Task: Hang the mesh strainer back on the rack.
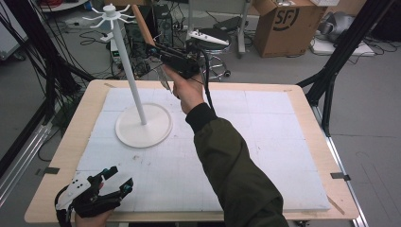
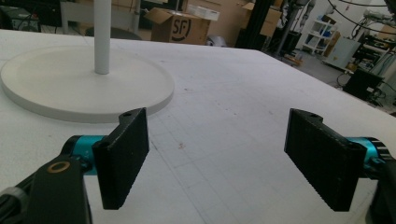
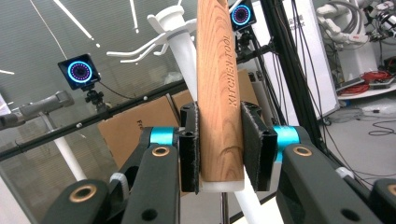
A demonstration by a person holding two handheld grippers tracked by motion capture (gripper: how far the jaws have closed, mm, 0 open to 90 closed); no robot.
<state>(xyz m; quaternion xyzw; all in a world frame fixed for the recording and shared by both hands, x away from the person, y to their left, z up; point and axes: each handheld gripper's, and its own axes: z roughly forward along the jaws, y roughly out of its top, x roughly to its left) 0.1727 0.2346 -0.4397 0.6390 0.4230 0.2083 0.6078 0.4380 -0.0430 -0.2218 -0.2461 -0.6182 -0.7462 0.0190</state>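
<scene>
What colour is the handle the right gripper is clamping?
Light brown wood grain, with "KITCHEN TOOL" printed along the wooden handle; it shows best in the right gripper view.

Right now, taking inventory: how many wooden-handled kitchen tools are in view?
1: wooden-handled kitchen tool, clamped in the right claw, raised beside the white hook stand. Others may be hidden.

High view looks down on the table [image 1: 302,101]; both gripper views share the white stand [image 2: 100,37] close up.

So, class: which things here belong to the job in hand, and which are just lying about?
In the job:
- wooden kitchen tool, clamped in the right gripper
- white hook stand

Lying about:
- cardboard box
- stool
- floor cables
- left gripper, open, idle
</scene>
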